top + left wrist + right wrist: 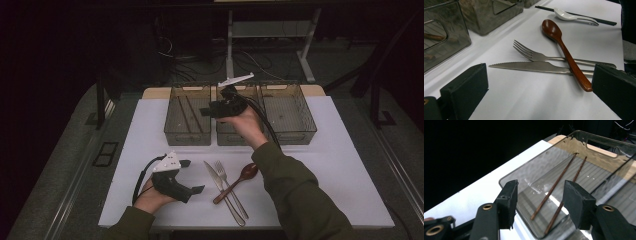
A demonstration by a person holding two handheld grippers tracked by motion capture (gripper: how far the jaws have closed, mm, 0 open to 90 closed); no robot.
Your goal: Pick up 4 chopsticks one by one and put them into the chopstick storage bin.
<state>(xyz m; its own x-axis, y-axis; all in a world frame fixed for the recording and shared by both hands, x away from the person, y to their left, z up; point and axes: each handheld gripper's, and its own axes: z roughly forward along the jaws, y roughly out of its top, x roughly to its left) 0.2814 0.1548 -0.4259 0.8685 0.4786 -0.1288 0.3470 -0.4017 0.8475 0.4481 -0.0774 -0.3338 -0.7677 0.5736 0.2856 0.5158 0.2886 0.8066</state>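
Observation:
My left gripper (191,176) rests low on the white table (320,180) at the front left, open, with nothing between its jaws. In the left gripper view (540,92) it faces a steel knife (531,66), a fork (536,55) and a brown wooden spoon (561,45) that lies across both. My right gripper (206,111) is held up over the bins at the back, pointing left. Its jaws (540,200) stand open and hold nothing, above the left clear bin (524,167). Two brown chopsticks (554,187) lie inside that bin.
Three clear bins stand in a row at the back: left (187,135), middle (235,139), right (290,132). Knife (222,192), fork (231,187) and wooden spoon (240,180) lie at the front centre. A white spoon (566,16) and black chopsticks (604,22) lie farther right.

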